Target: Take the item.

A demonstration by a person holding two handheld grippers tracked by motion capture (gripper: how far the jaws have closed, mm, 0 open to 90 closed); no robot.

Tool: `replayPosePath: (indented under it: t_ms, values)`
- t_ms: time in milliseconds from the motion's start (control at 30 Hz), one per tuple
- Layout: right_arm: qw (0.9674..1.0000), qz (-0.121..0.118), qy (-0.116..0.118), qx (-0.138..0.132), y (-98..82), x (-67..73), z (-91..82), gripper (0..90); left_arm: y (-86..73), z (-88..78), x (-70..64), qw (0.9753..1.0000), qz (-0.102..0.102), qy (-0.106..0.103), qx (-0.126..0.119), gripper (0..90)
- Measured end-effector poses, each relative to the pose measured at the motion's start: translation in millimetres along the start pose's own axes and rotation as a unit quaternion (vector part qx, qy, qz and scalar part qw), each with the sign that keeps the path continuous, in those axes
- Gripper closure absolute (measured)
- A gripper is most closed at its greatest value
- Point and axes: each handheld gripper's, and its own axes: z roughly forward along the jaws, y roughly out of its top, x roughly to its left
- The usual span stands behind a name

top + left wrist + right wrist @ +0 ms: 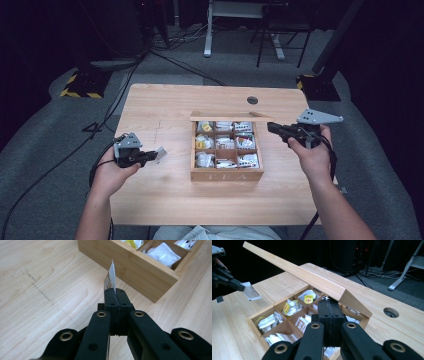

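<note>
A wooden tea box (226, 174) sits mid-table, its lid (230, 118) standing open at the back. Its compartments hold several tea bags (290, 307). To the left of the box, my left gripper (152, 156) is shut on a white tea bag packet (160, 154) just above the table. In the left gripper view the packet (111, 277) sticks up edge-on from the shut jaws (115, 291), with the box wall (135, 270) beyond it. My right gripper (270, 126) hovers at the box's right back corner. Its jaws (331, 302) are shut with nothing seen between them.
A round cable hole (252, 100) lies in the table behind the box. Bare wood (165, 195) stretches to the left and in front of the box. Beyond the table, cables and a yellow-and-black stand base (80, 86) lie on the grey floor.
</note>
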Motion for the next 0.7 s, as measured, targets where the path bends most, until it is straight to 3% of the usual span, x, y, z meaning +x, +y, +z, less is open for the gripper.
replayPosePath:
  t_ms: [300, 700]
  values:
    - [1.0000, 0.000, 0.001, 0.001, 0.6, -0.4, 0.1, 90.0, -10.5, 12.2, 11.0, 0.9996, -0.026, -0.009, 0.008, 90.0]
    - [1.0000, 0.001, 0.002, 0.005, 0.6, 0.3, 1.0, 90.0, -19.7, 24.2, 19.2, 0.9986, -0.046, -0.021, 0.017, 89.7]
